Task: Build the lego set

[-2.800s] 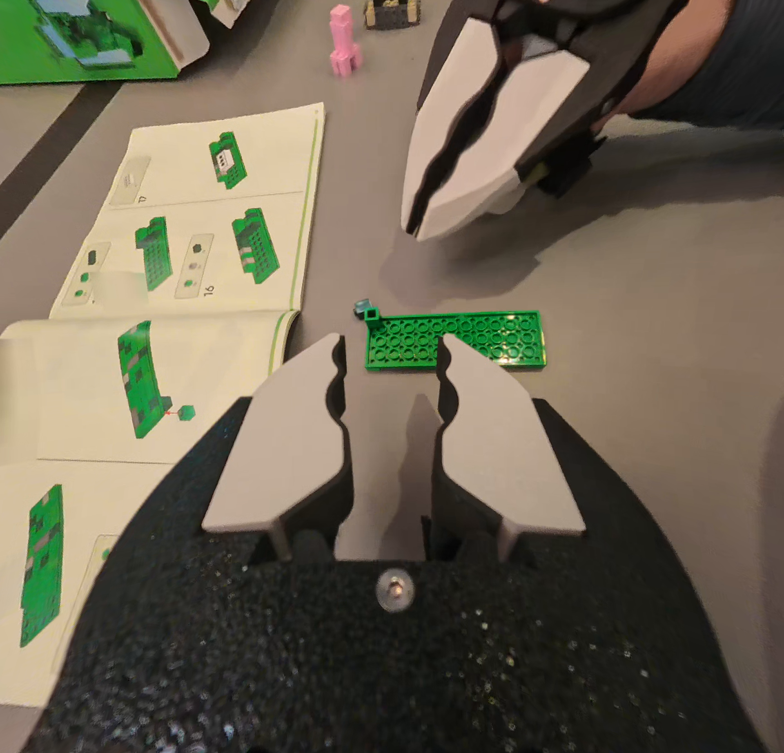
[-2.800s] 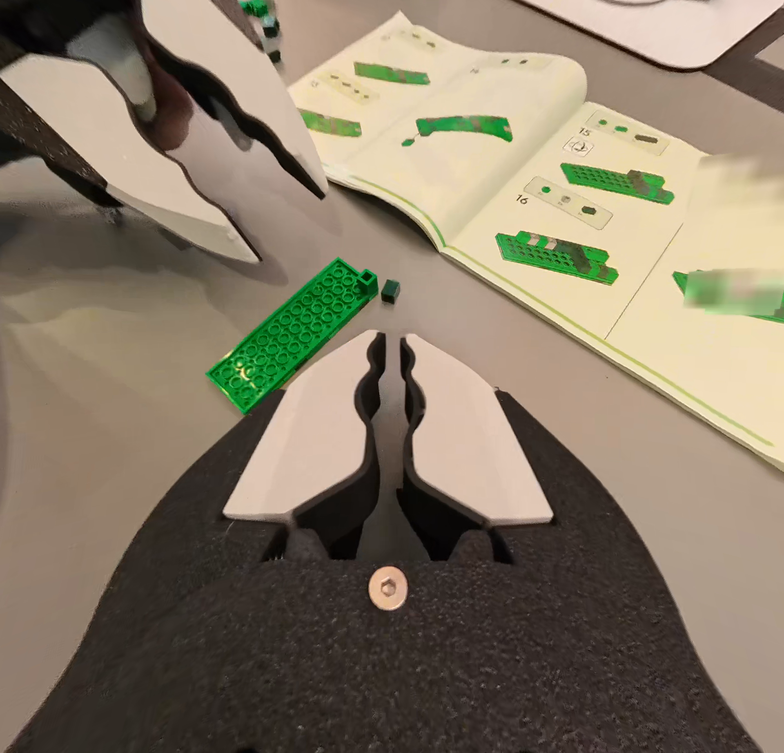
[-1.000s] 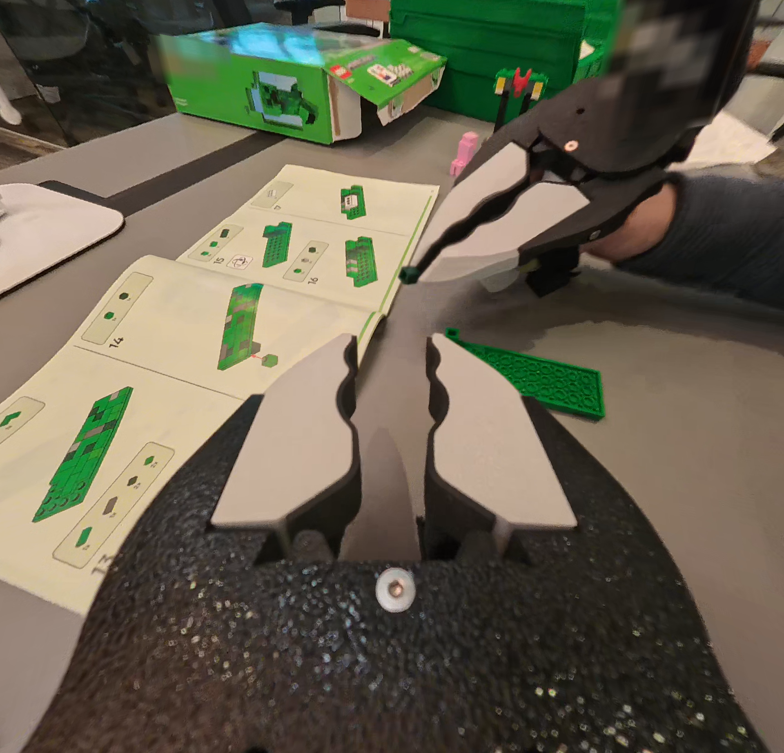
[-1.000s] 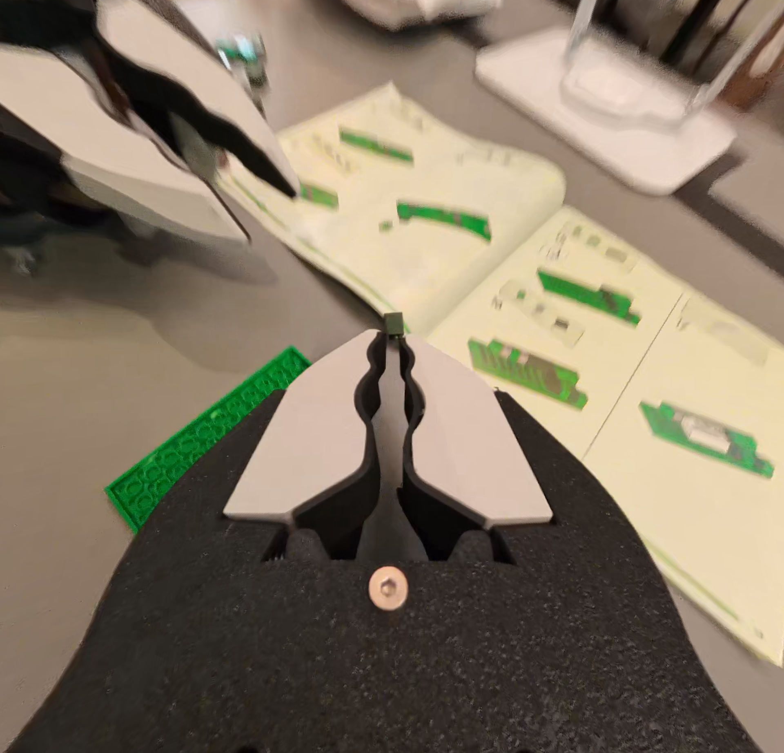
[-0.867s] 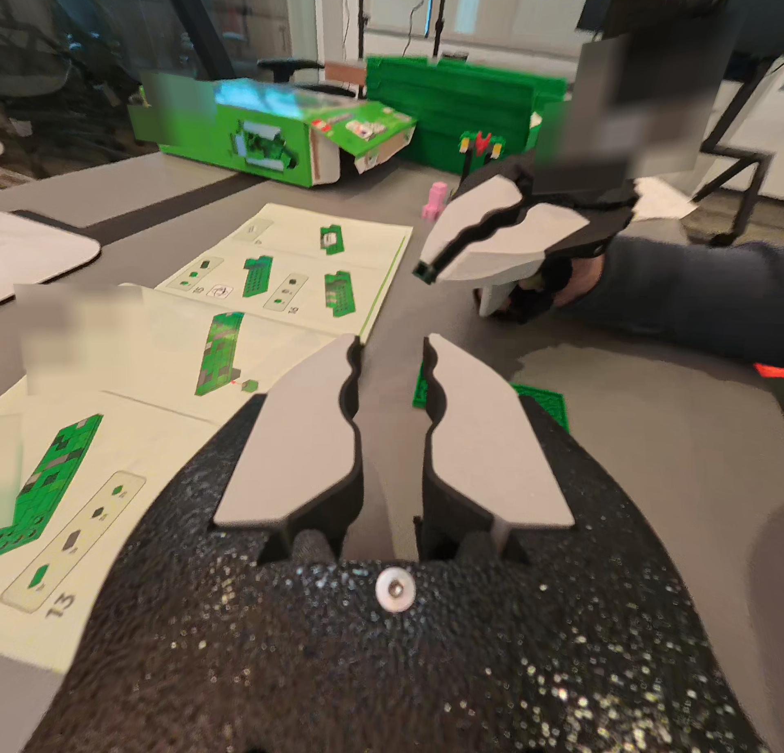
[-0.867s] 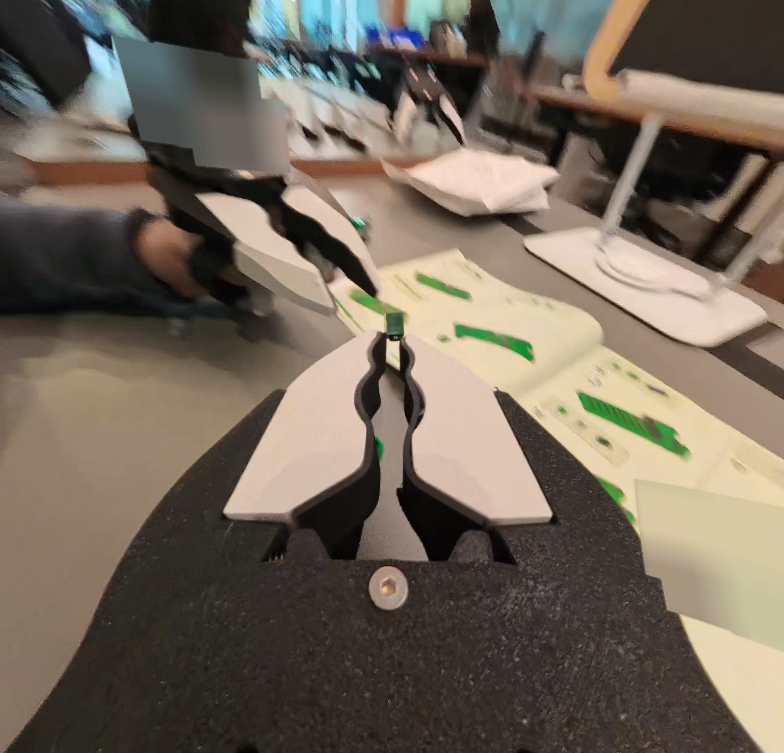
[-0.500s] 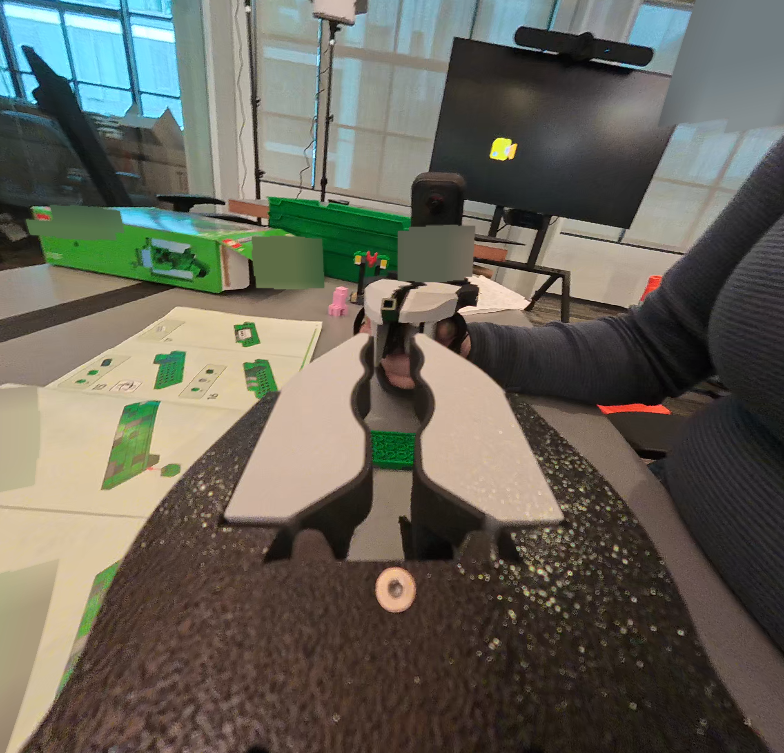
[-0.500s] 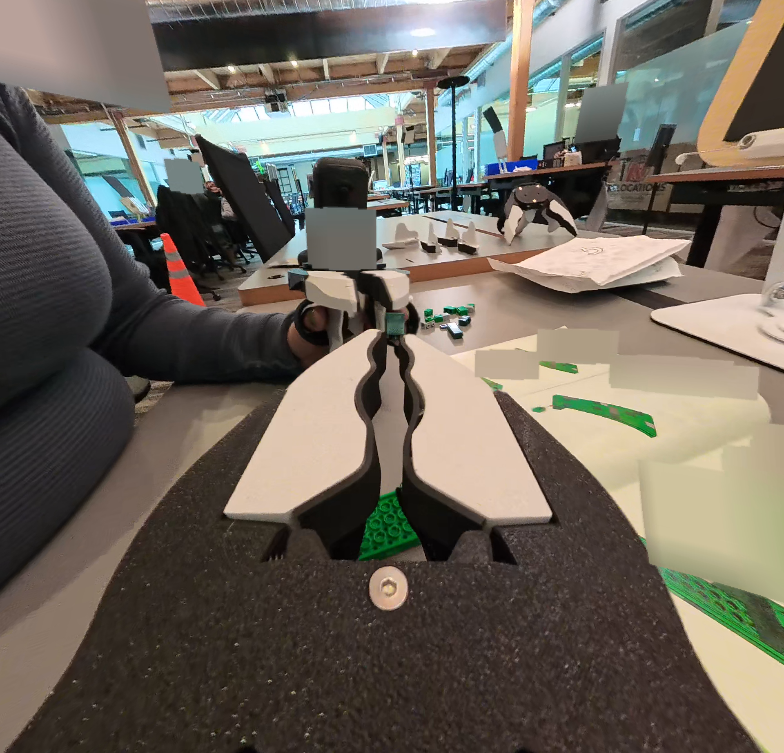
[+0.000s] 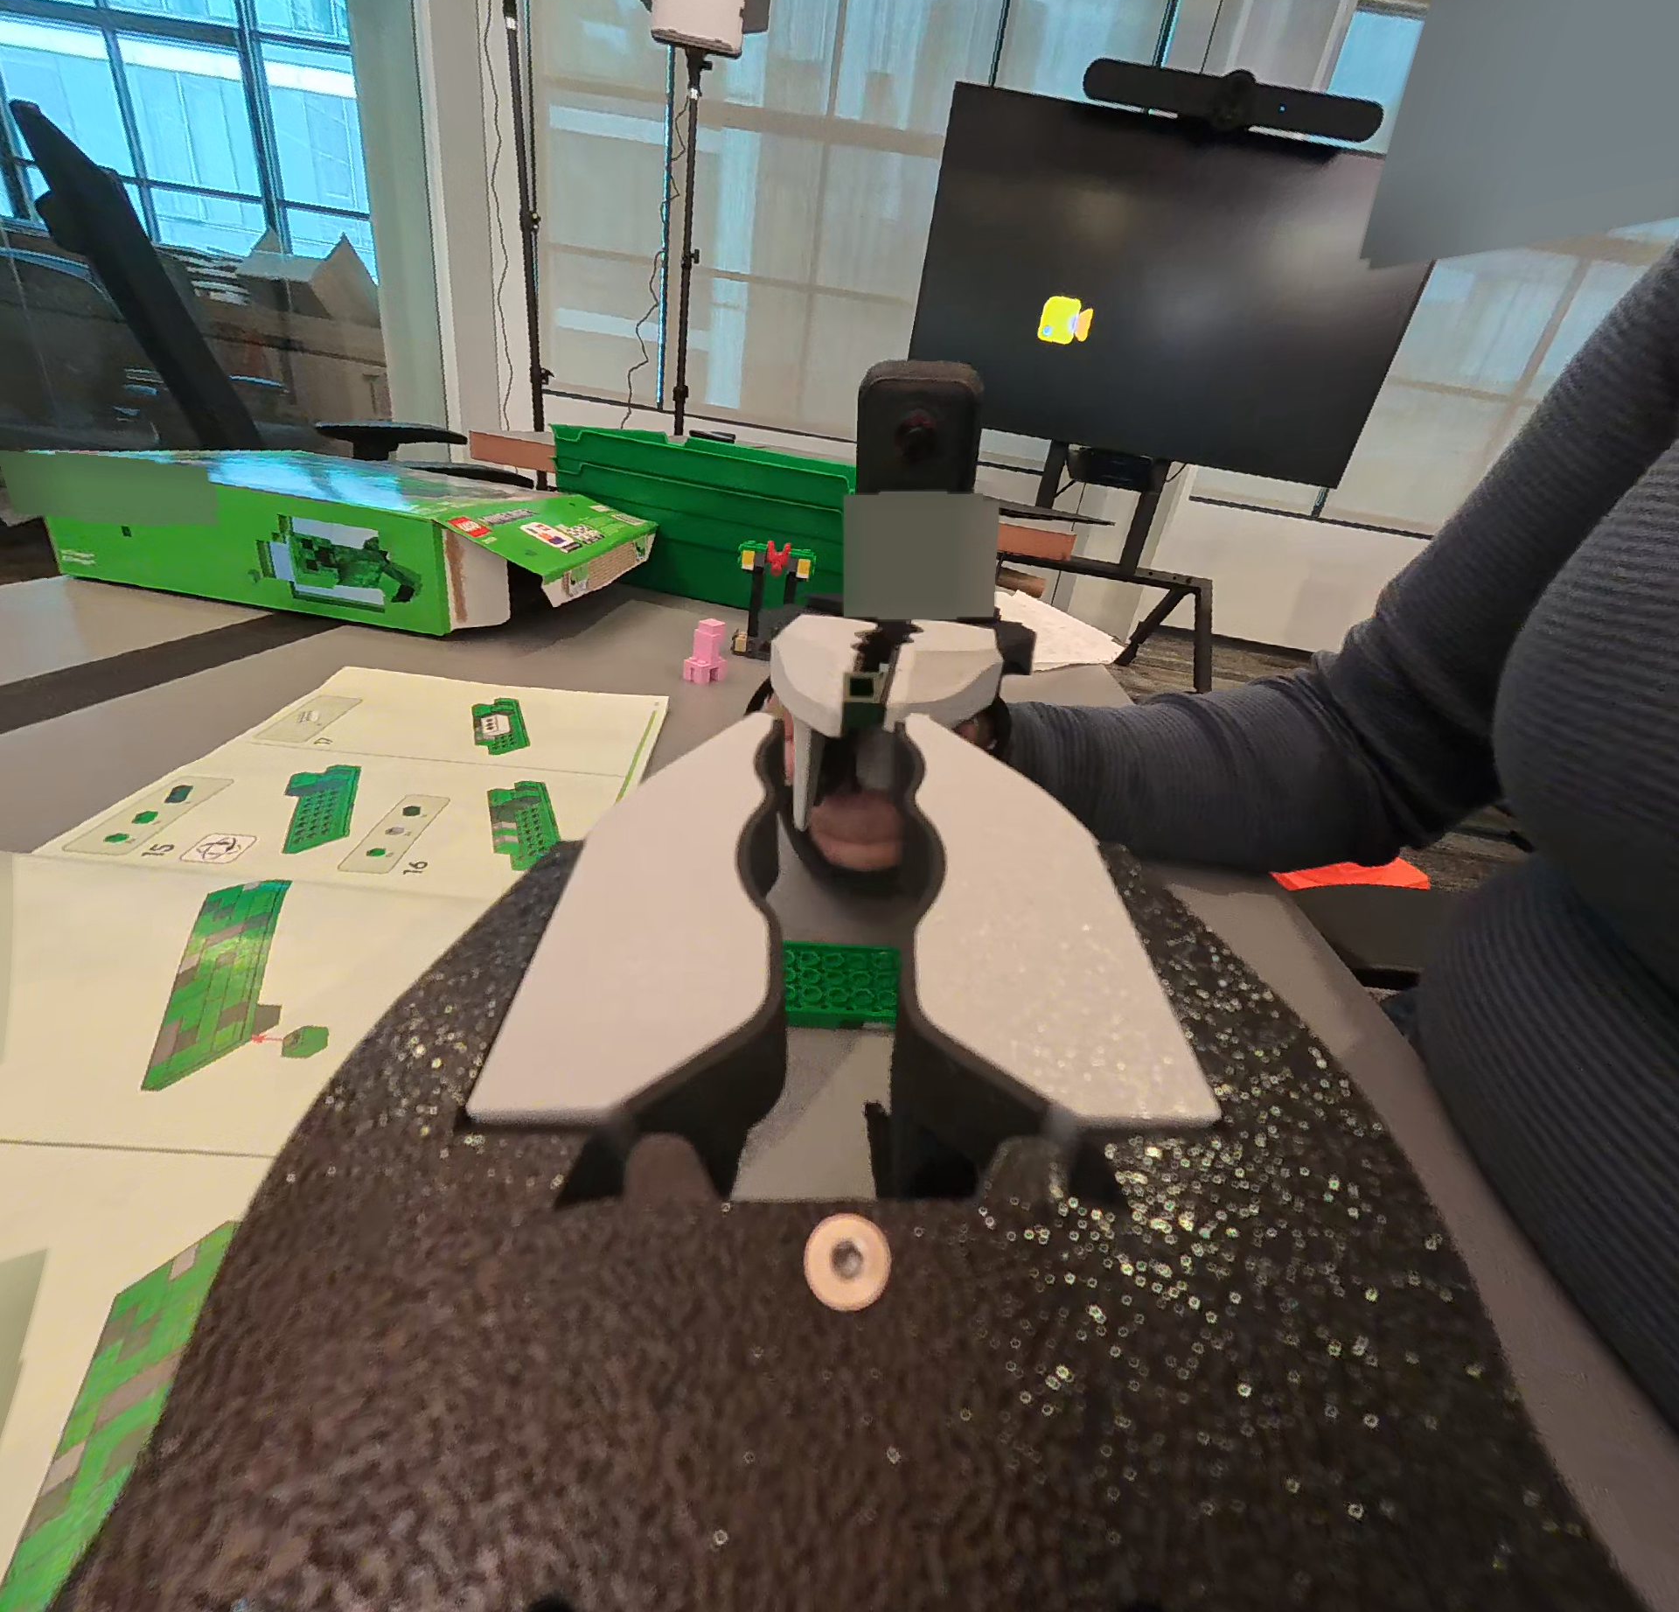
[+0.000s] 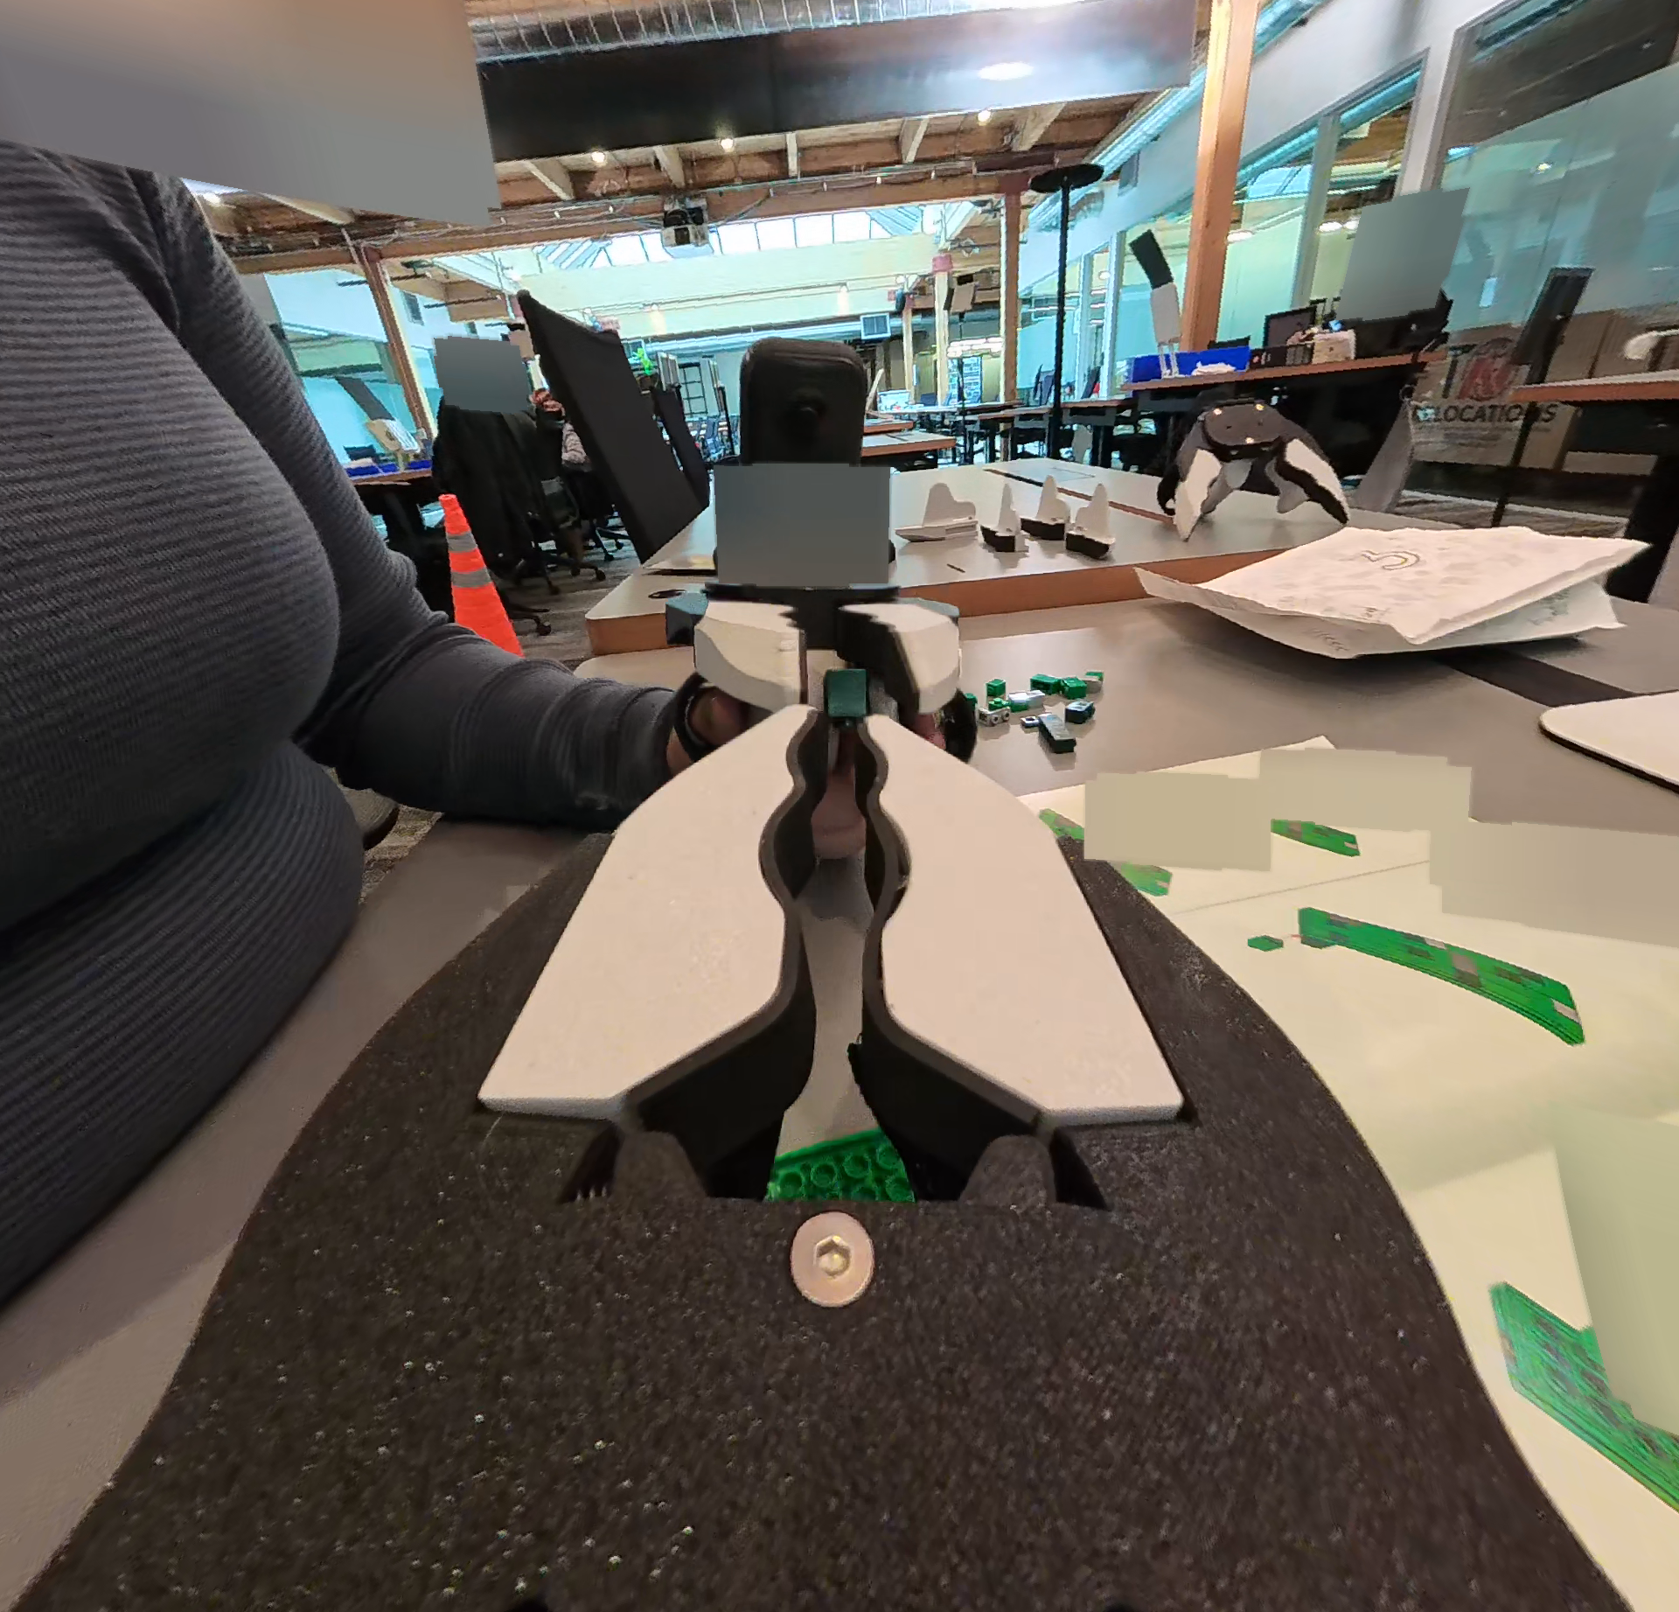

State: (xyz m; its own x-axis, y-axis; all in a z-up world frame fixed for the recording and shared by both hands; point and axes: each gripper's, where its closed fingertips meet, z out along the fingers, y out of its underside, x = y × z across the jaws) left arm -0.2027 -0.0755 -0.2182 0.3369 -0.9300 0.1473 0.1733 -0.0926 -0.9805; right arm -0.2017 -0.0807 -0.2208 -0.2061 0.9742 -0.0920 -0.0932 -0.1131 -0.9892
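Observation:
My right gripper is shut on a small dark green brick and holds it at the fingertips, level and well above the table. My left gripper is open and empty. It faces the right gripper tip to tip, a short way apart. In the left wrist view the right gripper shows head-on with the brick in its tips. In the right wrist view the left gripper shows head-on. The flat green plate lies on the grey table below both grippers; it also shows in the right wrist view.
The open instruction booklet lies left of the plate. A green box, a pink figure and a small built model stand behind it. Loose bricks lie behind the left gripper. The person's sleeved arms reach in. The grippers are tip to tip, or close to it. The flat green plate lies around 10 cm away from my right fingertips.
My right gripper has taken the small dark green brick off the table. Both grippers have risen and levelled out to face each other. In the last half second they have hardly moved.

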